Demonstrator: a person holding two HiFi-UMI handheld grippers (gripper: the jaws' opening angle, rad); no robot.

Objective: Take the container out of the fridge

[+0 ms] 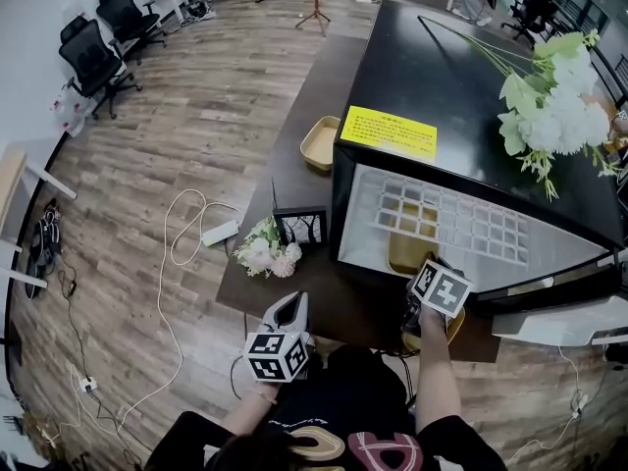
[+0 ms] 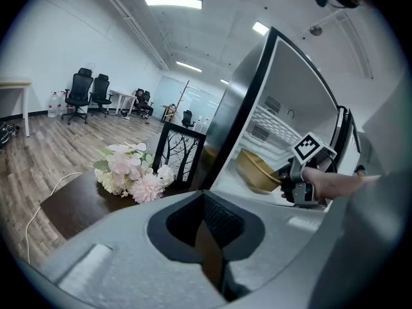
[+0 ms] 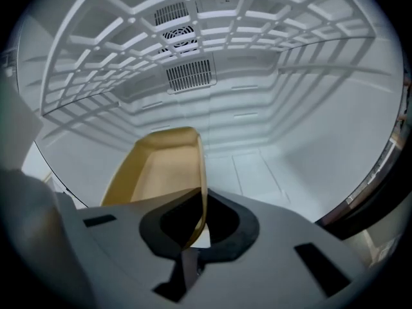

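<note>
A black fridge (image 1: 461, 96) is seen on a dark table (image 1: 294, 175), with its door swung open toward 4 o'clock in the head view. The tan container (image 1: 404, 251) is found inside the fridge, under the white grid shelf (image 1: 461, 219), at about 1 o'clock from the person. The right gripper (image 1: 426, 268) is reached into the opening, and its jaws are closed on the container's thin right-hand wall near the front corner. Whether the container's base is resting on the fridge floor cannot be told.

The left gripper (image 1: 290, 312) is held over the table's near edge, at 11 o'clock from the person, with its jaws brought together and nothing between them.

At 10 o'clock from the left gripper, a bunch of pale flowers (image 1: 267, 251) is laid beside a small black picture frame (image 1: 300, 226). A second tan tray (image 1: 321, 142) is set on the table at 12 o'clock from the frame, beside the fridge. White flowers (image 1: 554, 96) are laid on the fridge top.
</note>
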